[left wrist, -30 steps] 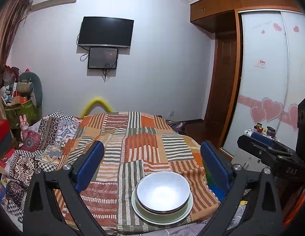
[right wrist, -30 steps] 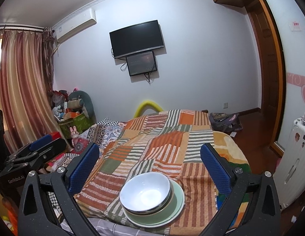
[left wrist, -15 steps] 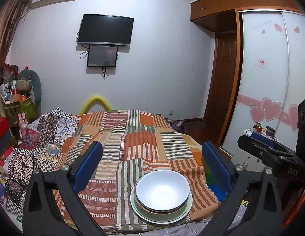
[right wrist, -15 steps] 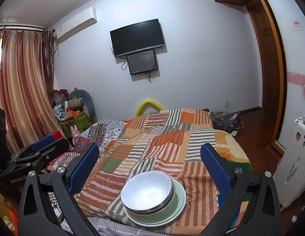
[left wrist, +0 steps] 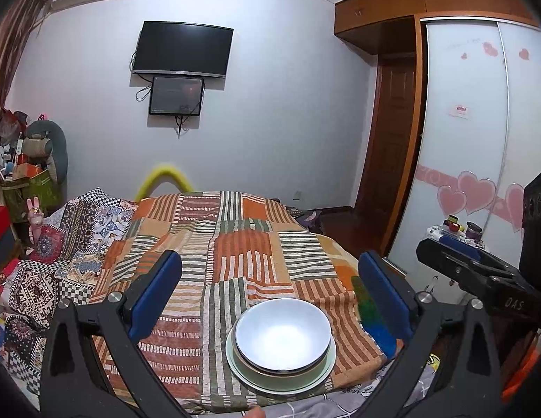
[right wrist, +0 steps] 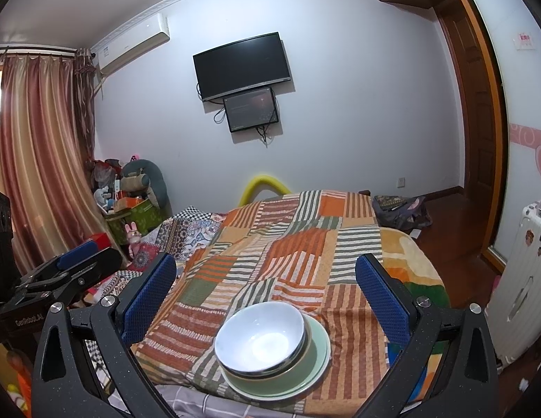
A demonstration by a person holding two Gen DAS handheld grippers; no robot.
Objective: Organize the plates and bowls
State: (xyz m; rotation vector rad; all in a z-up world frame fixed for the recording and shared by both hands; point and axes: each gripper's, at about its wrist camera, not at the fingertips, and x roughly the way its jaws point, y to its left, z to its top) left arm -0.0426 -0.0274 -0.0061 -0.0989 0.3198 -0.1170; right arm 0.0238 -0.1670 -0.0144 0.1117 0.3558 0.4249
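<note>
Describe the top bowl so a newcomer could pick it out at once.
Start at the striped patchwork blanket on the bed and follow it to its near edge, where dishes are stacked on a pale green plate. The white bowl is topmost, nested in a darker green bowl.

Dim cool indoor light, glare in bowl (left wrist: 282,334), fisheye-warped, dark-vignetted edges

bowls (right wrist: 259,338) stacked on plate (right wrist: 314,372)

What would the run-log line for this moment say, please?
left gripper: open, empty | right gripper: open, empty | white bowl stacked on green plate | on bed
</note>
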